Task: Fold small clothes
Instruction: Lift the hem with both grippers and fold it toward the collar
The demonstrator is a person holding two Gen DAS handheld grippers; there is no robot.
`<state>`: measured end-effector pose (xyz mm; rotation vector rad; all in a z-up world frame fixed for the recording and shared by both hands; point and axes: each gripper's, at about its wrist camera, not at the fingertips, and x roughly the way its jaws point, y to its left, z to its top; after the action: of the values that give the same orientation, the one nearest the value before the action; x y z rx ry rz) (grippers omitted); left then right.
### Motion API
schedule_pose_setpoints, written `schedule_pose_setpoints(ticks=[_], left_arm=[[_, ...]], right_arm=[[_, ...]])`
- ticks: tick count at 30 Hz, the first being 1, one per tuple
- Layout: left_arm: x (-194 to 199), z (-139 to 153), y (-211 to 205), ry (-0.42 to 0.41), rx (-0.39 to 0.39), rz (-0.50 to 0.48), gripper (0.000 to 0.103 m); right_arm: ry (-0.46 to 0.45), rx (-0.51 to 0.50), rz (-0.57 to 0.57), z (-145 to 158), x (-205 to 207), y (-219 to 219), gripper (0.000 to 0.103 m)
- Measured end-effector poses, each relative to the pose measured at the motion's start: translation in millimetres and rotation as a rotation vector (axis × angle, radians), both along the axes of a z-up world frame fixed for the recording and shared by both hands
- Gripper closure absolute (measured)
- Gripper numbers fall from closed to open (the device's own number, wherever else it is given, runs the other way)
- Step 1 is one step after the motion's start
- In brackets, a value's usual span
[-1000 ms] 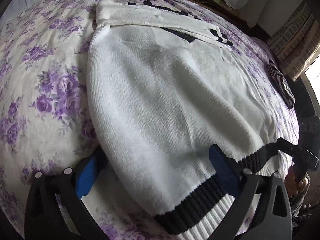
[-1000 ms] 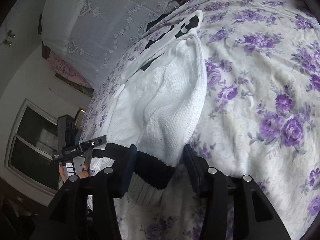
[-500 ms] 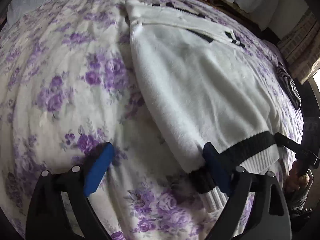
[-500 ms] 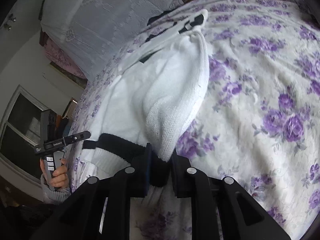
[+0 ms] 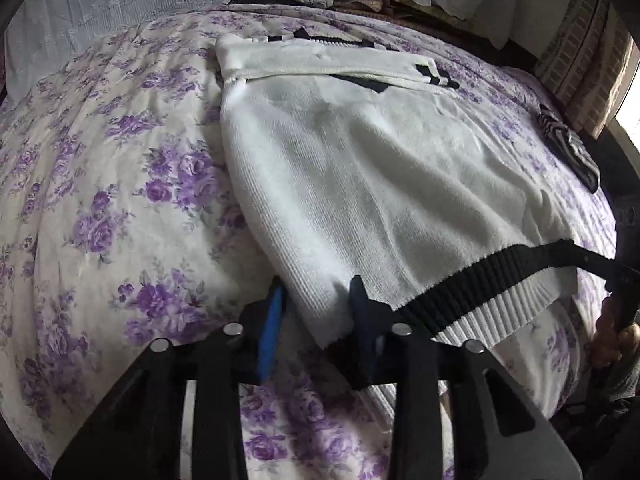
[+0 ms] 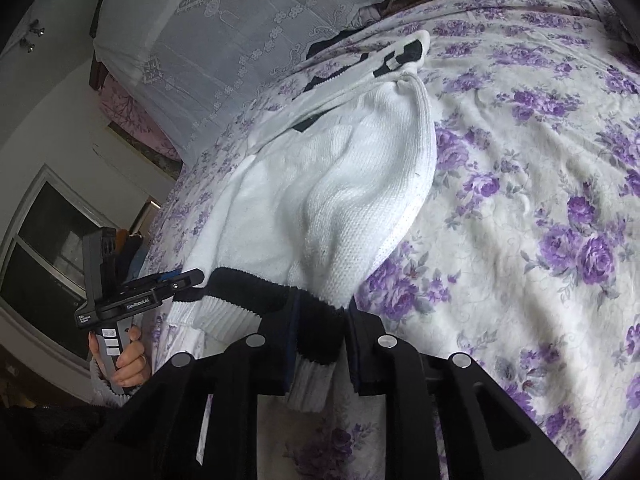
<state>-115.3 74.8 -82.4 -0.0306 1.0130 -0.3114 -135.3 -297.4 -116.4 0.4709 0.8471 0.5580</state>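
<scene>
Between both jaws: white sweater [image 5: 360, 184] hem corners, pinched.

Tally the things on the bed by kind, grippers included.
White knit sweater: 1
Striped dark item near the bed's far edge: 1
Hand-held grippers: 2, the left hand-held gripper and the right hand-held gripper, each clamped on the sweater's hem
Total: 4

A purple-flowered bedsheet [image 5: 100, 184] spread ahead of the claw; beyond it hung a white lace curtain [image 6: 224, 40]; a striped cloth [image 5: 568, 152] lay far right.
</scene>
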Motion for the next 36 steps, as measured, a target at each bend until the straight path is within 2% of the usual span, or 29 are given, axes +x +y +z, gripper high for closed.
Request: schedule_pose_setpoints(ticks=[2, 3, 4, 5, 6, 8, 9, 10, 11, 12, 13, 14, 16, 19, 21, 23, 24, 25, 26, 28, 31, 36], left_arm=[[6.0, -1.6, 9.3, 0.031, -0.051, 0.000, 0.071], [7.7, -5.4, 11.5, 0.048, -0.060, 0.004, 0.066], [9.7, -11.5, 11.8, 0.067, -0.070, 0.006, 0.046], [11.7, -18.0, 10.7, 0.089, -0.096, -0.004, 0.026], [11.5, -19.6, 6.7, 0.084, -0.113, -0.017, 0.021], [9.9, -17.7, -8.4, 0.053, -0.051, -0.029, 0.018], [9.5, -16.4, -15.5, 0.032, -0.015, -0.030, 0.021], [9.4, -15.2, -20.0, 0.018, 0.016, -0.025, 0.037], [8.8, -12.9, -23.5, 0.001, 0.060, -0.018, 0.056], [8.9, -10.3, -22.8, -0.003, 0.061, -0.020, 0.065], [8.6, -8.5, -17.2, 0.013, 0.014, -0.030, 0.084], [8.3, -7.6, -10.8, 0.033, -0.031, -0.034, 0.087], [8.9, -10.2, -0.9, 0.052, -0.075, -0.033, 0.084], [11.4, -21.6, 2.2, 0.101, -0.158, -0.044, 0.057], [7.7, -20.2, -4.1, 0.084, -0.139, -0.059, 0.053], [2.7, -18.9, -11.4, 0.066, -0.115, -0.072, 0.059], [0.6, -18.7, -14.0, 0.063, -0.118, -0.083, 0.066], [-0.3, -17.9, -16.1, 0.062, -0.120, -0.091, 0.080], [-2.0, -16.0, -15.8, 0.059, -0.123, -0.093, 0.083], [-3.6, -11.0, -12.3, 0.047, -0.131, -0.086, 0.087], [-1.8, -1.6, -3.3, 0.039, -0.160, -0.074, 0.088], [8.7, 19.5, -2.5, -0.007, -0.137, -0.068, 0.088]], right_arm=[[0.010, -0.012, 0.014, -0.4, 1.7, 2.0, 0.079], [0.043, -0.013, 0.015, -6.1, 4.4, 1.6, 0.077], [0.072, -0.003, 0.011, -13.0, 6.3, 1.3, 0.071], [0.083, 0.011, 0.009, -17.8, 7.0, 0.5, 0.070], [0.078, 0.014, 0.009, -17.8, 6.4, -0.2, 0.070], [0.064, 0.005, 0.009, -15.2, 5.3, 1.7, 0.071], [0.060, -0.004, 0.007, -14.6, 4.9, 2.9, 0.073], [0.055, -0.005, 0.006, -13.9, 4.4, 3.1, 0.080], [0.047, 0.001, 0.003, -12.4, 3.4, 2.5, 0.081], [0.036, 0.008, 0.000, -10.1, 2.6, 2.2, 0.082], [0.029, 0.012, 0.003, -8.9, 1.9, 1.3, 0.082], [0.032, 0.011, 0.007, -8.4, 2.4, 1.3, 0.082], [0.059, 0.004, 0.020, -12.6, 5.3, 2.9, 0.076], [0.065, 0.000, 0.021, -15.0, 6.1, 4.4, 0.075], [0.063, 0.000, 0.019, -15.1, 5.8, 5.3, 0.076], [0.058, 0.006, 0.015, -14.5, 5.7, 5.5, 0.081], [0.048, 0.008, 0.013, -13.2, 5.0, 5.8, 0.081], [0.037, 0.007, 0.011, -11.3, 3.5, 5.0, 0.082], [0.029, 0.004, 0.011, -9.3, 2.3, 4.7, 0.083], [0.021, 0.010, 0.008, -4.8, 1.1, 1.7, 0.083], [0.008, 0.031, 0.010, 5.9, 2.9, -2.6, 0.084], [-0.042, 0.020, 0.025, 30.4, 12.0, 3.8, 0.084]])
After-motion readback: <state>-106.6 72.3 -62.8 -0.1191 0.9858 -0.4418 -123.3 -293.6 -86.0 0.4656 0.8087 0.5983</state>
